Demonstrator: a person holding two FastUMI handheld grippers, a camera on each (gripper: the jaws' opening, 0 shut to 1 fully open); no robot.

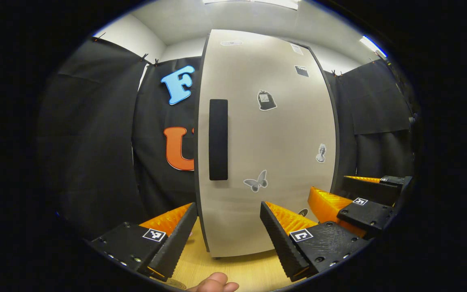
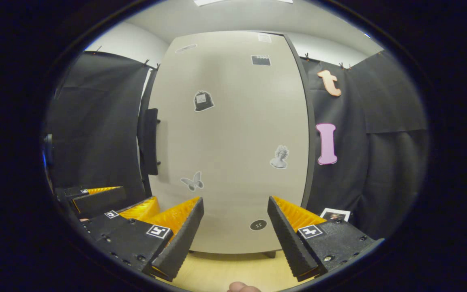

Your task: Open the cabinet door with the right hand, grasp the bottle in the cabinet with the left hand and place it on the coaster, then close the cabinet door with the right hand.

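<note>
Hovering low over the wooden surface (image 2: 233, 271), the right gripper (image 2: 235, 227) and the left gripper (image 1: 228, 229) both have their fingers wide apart, holding nothing. Just past them, the cabinet door (image 2: 233, 134) is closed, so the bottle is hidden. It looks stiff and smooth; take the black handle (image 1: 218, 140) by the door's left edge.

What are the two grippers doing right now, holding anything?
Left gripper: open, holding nothing, facing the closed cabinet door.
Right gripper: open, holding nothing, also short of the door.
</note>
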